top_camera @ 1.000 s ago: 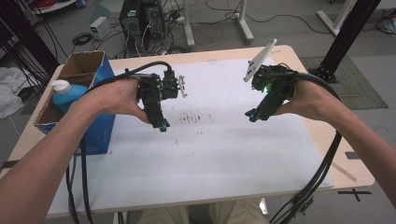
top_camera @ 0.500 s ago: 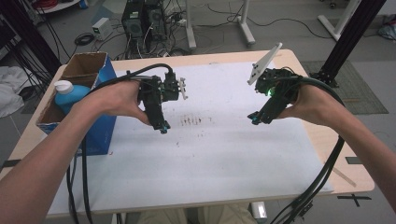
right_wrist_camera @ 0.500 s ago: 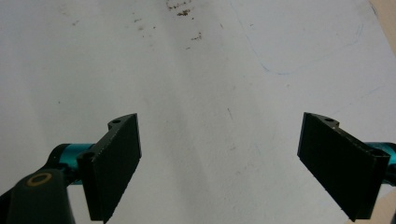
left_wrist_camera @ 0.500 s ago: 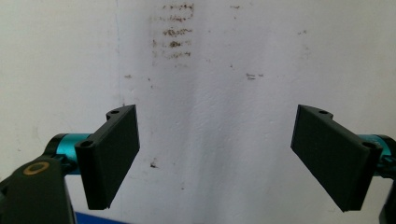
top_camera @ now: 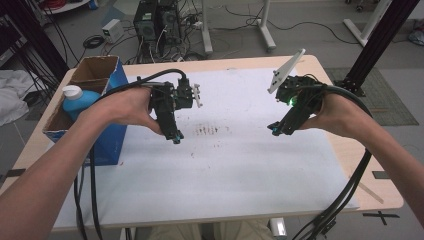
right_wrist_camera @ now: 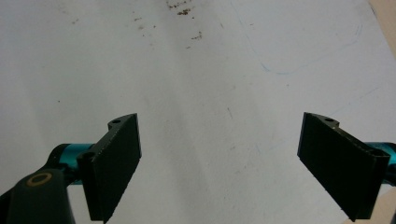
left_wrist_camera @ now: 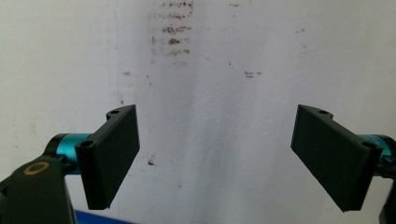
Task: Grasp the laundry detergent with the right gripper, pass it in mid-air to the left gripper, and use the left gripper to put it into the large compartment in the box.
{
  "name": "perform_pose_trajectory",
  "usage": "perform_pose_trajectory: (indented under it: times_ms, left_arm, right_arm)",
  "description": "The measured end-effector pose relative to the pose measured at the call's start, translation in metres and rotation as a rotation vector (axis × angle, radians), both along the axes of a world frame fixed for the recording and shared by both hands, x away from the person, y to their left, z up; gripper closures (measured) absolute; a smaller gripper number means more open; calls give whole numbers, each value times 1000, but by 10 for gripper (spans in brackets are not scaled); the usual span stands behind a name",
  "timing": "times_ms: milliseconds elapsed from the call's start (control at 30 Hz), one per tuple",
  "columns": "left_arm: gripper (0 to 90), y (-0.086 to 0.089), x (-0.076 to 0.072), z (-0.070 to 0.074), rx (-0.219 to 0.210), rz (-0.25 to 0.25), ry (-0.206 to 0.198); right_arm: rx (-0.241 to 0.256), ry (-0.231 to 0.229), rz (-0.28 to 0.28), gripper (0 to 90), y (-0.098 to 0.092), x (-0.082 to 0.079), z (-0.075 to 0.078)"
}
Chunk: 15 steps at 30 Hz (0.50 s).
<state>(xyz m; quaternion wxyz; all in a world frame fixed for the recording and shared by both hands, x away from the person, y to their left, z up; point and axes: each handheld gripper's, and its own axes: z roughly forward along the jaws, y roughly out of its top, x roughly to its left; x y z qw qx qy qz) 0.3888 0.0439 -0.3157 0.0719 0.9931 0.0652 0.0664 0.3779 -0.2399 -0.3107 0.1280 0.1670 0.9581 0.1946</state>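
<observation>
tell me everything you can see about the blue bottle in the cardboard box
The blue bottle stands upright inside the open cardboard box at the table's left edge. It looks like plastic: a bright blue body topped by a white cap, which is on. Only its shoulders and cap rise above the box wall; the lower part is hidden, and no label can be made out. Neither claw touches it; the left claw hovers over the white sheet to its right.

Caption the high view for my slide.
Two open hand-held grippers, left and right, over a stained white sheet.

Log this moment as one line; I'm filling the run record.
left gripper: open, above white sheet | right gripper: open, nothing held | stain marks: between grippers | blue bottle: in box
</observation>
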Motion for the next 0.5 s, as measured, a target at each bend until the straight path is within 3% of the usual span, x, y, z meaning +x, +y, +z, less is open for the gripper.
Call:
perform_pose_trajectory:
  times_ms: [500]
  left_arm:
    - [154,0,-2,2,-3,2,-3]
  right_arm:
    - [8,4,-3,126,-2,-1,-3]
